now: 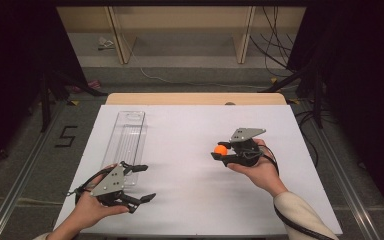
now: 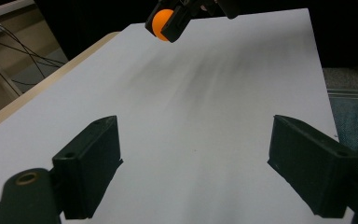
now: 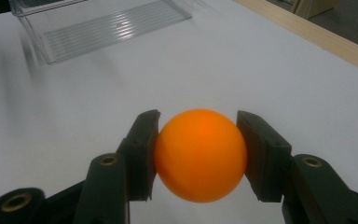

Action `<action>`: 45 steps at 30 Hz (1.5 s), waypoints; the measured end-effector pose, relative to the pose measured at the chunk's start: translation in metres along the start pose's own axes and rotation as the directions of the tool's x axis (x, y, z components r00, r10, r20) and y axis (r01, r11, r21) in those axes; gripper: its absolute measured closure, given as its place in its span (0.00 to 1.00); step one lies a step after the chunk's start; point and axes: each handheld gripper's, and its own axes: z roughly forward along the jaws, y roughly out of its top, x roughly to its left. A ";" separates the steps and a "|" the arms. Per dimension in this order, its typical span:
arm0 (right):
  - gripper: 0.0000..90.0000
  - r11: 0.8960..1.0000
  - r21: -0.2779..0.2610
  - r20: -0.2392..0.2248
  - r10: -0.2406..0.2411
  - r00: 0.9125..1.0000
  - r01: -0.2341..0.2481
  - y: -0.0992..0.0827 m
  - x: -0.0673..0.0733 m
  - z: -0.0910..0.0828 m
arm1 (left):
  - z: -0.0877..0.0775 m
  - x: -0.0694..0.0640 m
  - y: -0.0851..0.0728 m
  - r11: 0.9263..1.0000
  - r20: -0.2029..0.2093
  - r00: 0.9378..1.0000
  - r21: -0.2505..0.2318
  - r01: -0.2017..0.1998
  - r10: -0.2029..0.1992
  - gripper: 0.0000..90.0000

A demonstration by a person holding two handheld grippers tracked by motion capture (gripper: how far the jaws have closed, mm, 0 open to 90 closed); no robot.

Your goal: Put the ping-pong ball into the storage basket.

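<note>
An orange ball (image 3: 200, 154) sits squeezed between the two black pads (image 3: 142, 151) of my right gripper (image 1: 222, 150), held a little above the white table at centre right. In the high view the orange ball (image 1: 221, 149) shows at the gripper's left tip. My left gripper (image 1: 143, 183) rests low at the table's near left, its jaws spread wide with nothing between them. Across the table in the left gripper view I see the orange ball (image 2: 161, 22) in the other gripper. A clear plastic tray (image 1: 125, 137) lies lengthwise at the left, just beyond my left gripper.
The white table (image 1: 190, 200) has a wooden strip (image 1: 195, 98) along its far edge. The clear tray (image 3: 102, 28) lies ahead of the held ball in the right gripper view. Dark stands and cables flank the table on the floor.
</note>
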 end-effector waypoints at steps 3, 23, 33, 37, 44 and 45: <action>0.57 1.000 0.000 -0.002 0.000 1.000 0.000 0.000 0.000 0.001 | 0.000 0.000 0.000 1.000 0.000 1.000 0.000 0.000 0.000 0.18; 0.57 1.000 -0.004 -0.006 -0.005 1.000 0.005 0.006 0.001 0.008 | 0.000 0.000 0.000 1.000 0.001 1.000 0.000 0.000 0.000 0.18; 0.57 1.000 -0.008 -0.009 -0.009 1.000 0.009 0.010 0.002 0.013 | 0.000 0.000 0.000 1.000 0.001 1.000 0.000 0.000 0.000 0.18; 0.57 1.000 -0.008 -0.012 -0.009 1.000 0.009 0.011 0.002 0.015 | 0.000 0.000 0.000 1.000 0.001 1.000 0.000 -0.001 0.001 0.18; 0.57 1.000 -0.011 -0.013 -0.010 1.000 0.010 0.012 0.002 0.016 | 0.000 0.000 0.000 1.000 0.001 1.000 0.000 0.000 0.000 0.18; 0.57 1.000 -0.010 -0.012 -0.010 1.000 0.010 0.013 0.002 0.017 | 0.000 0.000 0.000 1.000 0.001 1.000 0.000 0.000 0.000 0.18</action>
